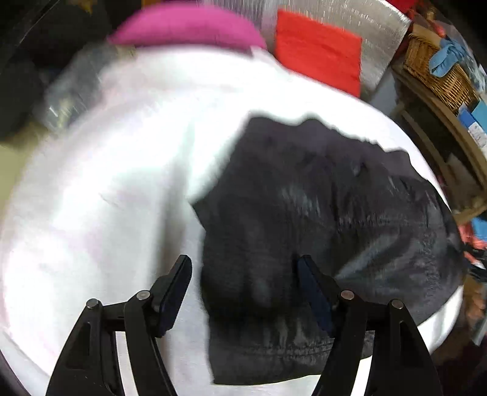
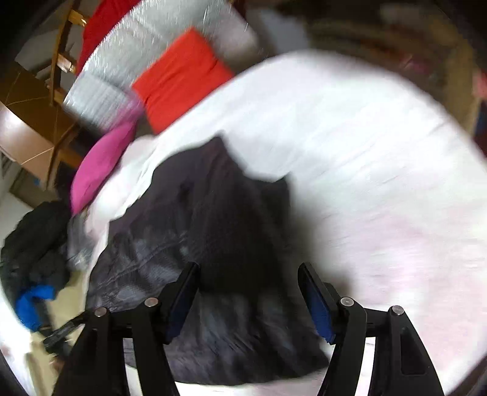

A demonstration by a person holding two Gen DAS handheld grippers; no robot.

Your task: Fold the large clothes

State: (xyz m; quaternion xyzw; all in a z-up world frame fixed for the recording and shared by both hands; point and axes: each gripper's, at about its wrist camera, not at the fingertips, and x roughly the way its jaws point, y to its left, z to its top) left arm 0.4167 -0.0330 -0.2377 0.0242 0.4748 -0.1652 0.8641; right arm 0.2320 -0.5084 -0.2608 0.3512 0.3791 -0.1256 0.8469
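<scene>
A dark grey garment (image 1: 304,219) lies crumpled on a white sheet (image 1: 106,182). It also shows in the right wrist view (image 2: 197,231). My left gripper (image 1: 245,268) is open and empty, hovering over the garment's left edge. My right gripper (image 2: 248,274) is open and empty, hovering over the garment's right part. Both views are blurred by motion.
A pink pillow (image 1: 188,27) and a red cushion (image 1: 319,51) lie at the far side, on a silver mat (image 2: 146,51). A wicker basket (image 1: 435,70) sits on shelves at the right. A dark clothes pile (image 2: 33,243) lies off the sheet's left edge.
</scene>
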